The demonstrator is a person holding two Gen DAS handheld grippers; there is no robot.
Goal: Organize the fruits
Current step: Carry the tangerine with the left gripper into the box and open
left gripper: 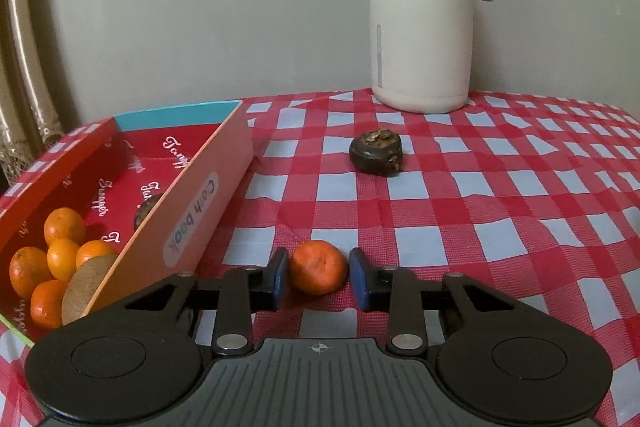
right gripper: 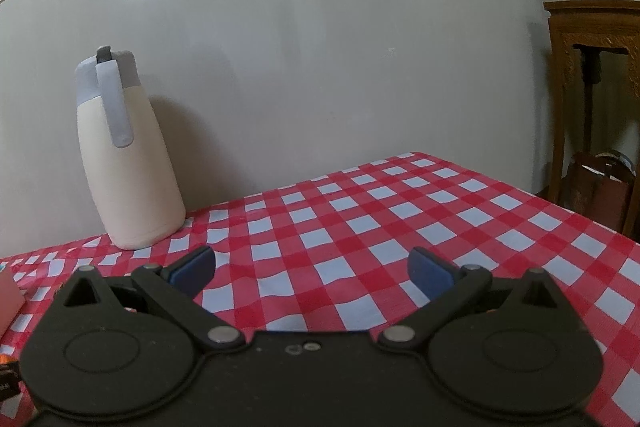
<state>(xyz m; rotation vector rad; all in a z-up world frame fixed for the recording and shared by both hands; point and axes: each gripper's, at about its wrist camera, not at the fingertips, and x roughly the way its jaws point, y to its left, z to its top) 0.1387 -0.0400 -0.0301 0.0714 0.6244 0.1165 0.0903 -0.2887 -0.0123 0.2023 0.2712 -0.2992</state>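
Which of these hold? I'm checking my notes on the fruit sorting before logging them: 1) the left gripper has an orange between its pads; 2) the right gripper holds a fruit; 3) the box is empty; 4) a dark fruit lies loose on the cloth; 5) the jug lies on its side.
1. True: the left gripper is closed on the orange, blue pads against both its sides.
2. False: the right gripper is open, with only checked tablecloth between its fingers.
3. False: the box already holds several oranges.
4. True: the dark fruit sits alone beyond the orange.
5. False: the cream jug stands upright by the wall.
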